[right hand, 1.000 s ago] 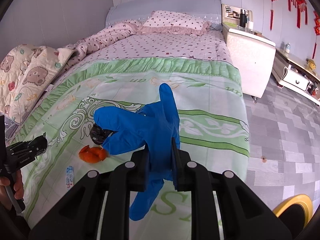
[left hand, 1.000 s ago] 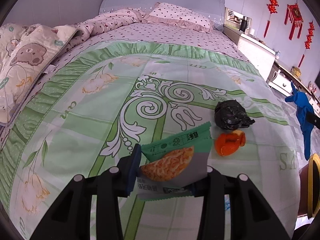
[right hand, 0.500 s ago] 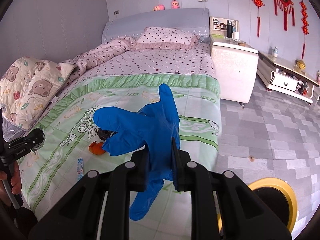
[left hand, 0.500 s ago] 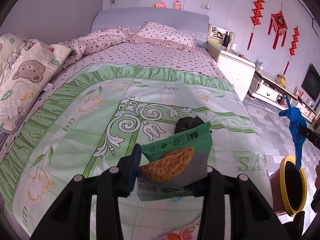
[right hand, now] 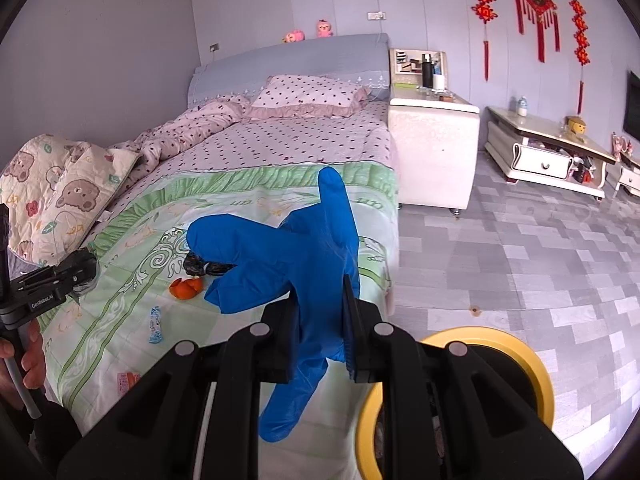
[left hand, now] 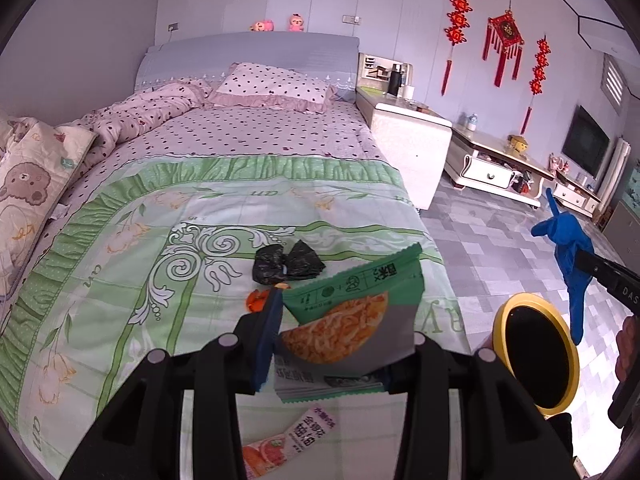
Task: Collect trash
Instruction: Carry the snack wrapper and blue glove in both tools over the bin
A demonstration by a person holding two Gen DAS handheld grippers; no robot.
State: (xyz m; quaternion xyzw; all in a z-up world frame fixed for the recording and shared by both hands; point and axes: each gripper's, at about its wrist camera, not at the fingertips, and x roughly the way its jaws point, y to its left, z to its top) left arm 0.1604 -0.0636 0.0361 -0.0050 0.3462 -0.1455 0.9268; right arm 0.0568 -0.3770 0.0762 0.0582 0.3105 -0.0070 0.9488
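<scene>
The green snack packet [left hand: 352,312] hides part of the orange peel [left hand: 256,300]; gripper arms cover the yellow-rimmed bin's [right hand: 532,364] near side.

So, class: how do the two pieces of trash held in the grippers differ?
The snack packet is a flat, stiff, printed green wrapper. The blue glove is plain, limp, and droops below the right gripper. The packet stands up in the left gripper. Both are clamped and off the bed.

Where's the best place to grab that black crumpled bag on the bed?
Grip the black bag at its pinched middle, where the two bulging halves meet like a bow. Come from above, fingers straddling the waist front to back, since it lies flat on the bedspread; that's my judgement.
</scene>
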